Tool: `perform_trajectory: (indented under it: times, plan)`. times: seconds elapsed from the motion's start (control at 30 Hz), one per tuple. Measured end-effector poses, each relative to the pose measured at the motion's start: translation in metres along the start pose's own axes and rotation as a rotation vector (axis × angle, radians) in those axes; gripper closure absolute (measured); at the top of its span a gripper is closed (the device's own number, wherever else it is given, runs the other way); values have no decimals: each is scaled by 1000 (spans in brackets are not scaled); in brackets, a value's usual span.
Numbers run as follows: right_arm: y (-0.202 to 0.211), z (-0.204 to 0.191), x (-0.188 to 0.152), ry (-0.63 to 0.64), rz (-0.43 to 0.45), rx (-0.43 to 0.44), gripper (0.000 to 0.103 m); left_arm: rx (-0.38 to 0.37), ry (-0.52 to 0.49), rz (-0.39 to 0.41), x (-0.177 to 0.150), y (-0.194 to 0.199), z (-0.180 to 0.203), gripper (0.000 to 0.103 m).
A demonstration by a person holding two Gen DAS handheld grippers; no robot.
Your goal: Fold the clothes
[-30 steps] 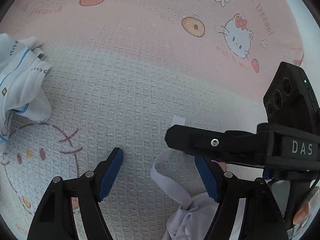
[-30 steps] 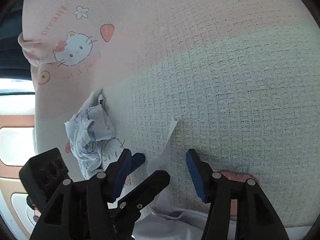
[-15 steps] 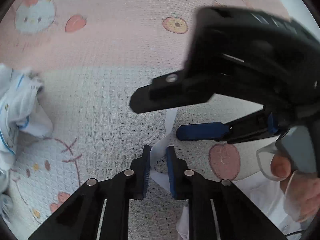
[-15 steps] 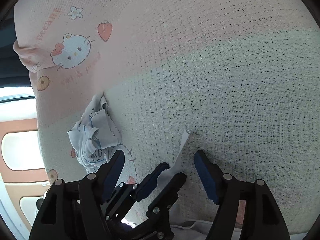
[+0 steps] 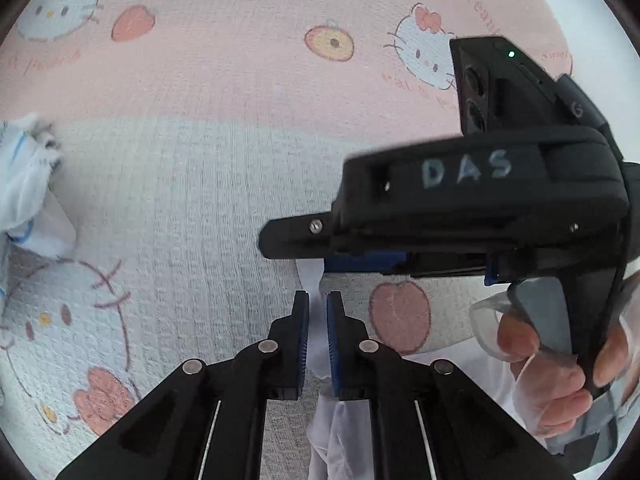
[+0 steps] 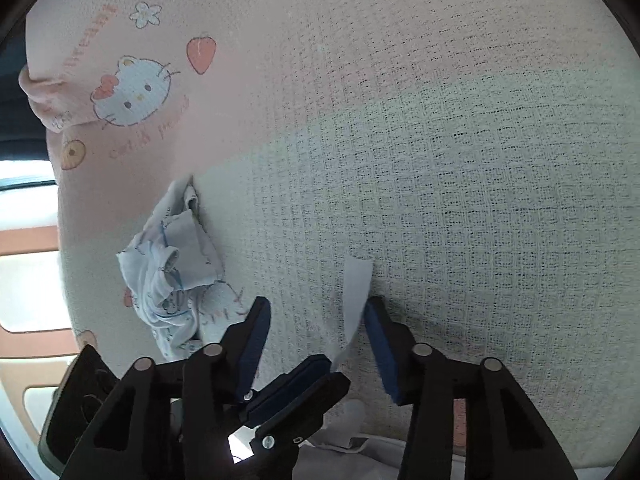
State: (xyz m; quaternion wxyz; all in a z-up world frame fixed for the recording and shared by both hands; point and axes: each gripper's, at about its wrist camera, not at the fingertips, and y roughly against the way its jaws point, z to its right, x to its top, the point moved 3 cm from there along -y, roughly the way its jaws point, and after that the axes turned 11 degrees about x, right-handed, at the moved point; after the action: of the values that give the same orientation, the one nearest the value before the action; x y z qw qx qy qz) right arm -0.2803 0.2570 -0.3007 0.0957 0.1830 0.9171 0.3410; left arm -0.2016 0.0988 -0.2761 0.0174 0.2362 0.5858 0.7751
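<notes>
Waffle-weave blanket [image 6: 460,168], pink at the far side and pale grey nearer, printed with cartoon cats and fruit, covers the whole surface; it lies bare and wide ahead of and to the right of the right gripper [image 6: 320,344], while its left edge drops off beside a rolled pink hem. Two garments show: a crumpled white printed piece [image 6: 172,276] lying well off to the left, and a pale lilac garment [image 5: 340,432] cut off at the lower frame edge, its white strap [image 6: 356,292] rising onto the blanket. The left gripper [image 5: 318,340] has its fingers clamped together on that strap. The right gripper's fingers have just been closing and stand apart, with the strap between them, close against the right-hand pad. A gloved hand [image 5: 560,368] holds the right gripper's handle; the body of that tool hides the strap's tip in the left wrist view.
</notes>
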Motion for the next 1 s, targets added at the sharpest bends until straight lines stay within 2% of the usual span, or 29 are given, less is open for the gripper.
perform_trajectory:
  times: [0.03, 0.07, 0.1, 0.13, 0.23, 0.3, 0.37, 0.5, 0.57, 0.63, 0.67, 0.7, 0.77, 0.83, 0.93, 1.0]
  plan:
    - [-1, -2, -1, 18, -5, -53, 82, -22, 15, -15, -2, -1, -2, 96]
    - [-2, -4, -1, 38, -11, -106, 87, -24, 22, -18, -3, -1, -4, 96]
    - [-3, -5, -2, 60, -18, -158, 98, -26, 28, -21, -5, -1, -5, 96]
    - [-4, -6, -2, 76, -24, -198, 103, -8, 18, -20, -7, 0, -5, 96]
    - [-6, -10, -4, 106, -34, -233, 103, 35, -4, -24, -11, 2, -6, 96]
    - [-6, -13, -5, 118, -22, -227, 103, 64, 4, -36, -12, 5, -8, 96]
    - [-6, -16, -10, 128, -4, -194, 103, 45, 23, -29, -12, 12, -12, 96]
    - [0, -19, -25, 121, 18, -72, 103, -73, 150, -124, -14, 20, -28, 95]
    - [5, -21, -32, 136, 29, -47, 103, -102, 152, -95, -15, 32, -31, 95]
    - [10, -23, -38, 151, 37, -35, 103, -76, 100, -59, -17, 45, -31, 91]
    - [13, -23, -41, 153, 40, -28, 103, -47, 73, -55, -20, 49, -30, 83]
    - [17, -23, -43, 153, 44, -19, 103, -18, 48, -58, -23, 51, -29, 64]
    - [25, -24, -49, 152, 52, -2, 103, 40, -4, -65, -29, 56, -27, 38]
    - [35, -22, -53, 149, 66, 26, 103, 57, -21, -42, -34, 61, -24, 38]
    - [50, -18, -58, 138, 87, 75, 103, 32, 6, -53, -37, 64, -24, 38]
    - [60, -14, -61, 122, 97, 114, 103, 40, 2, -35, -36, 64, -9, 38]
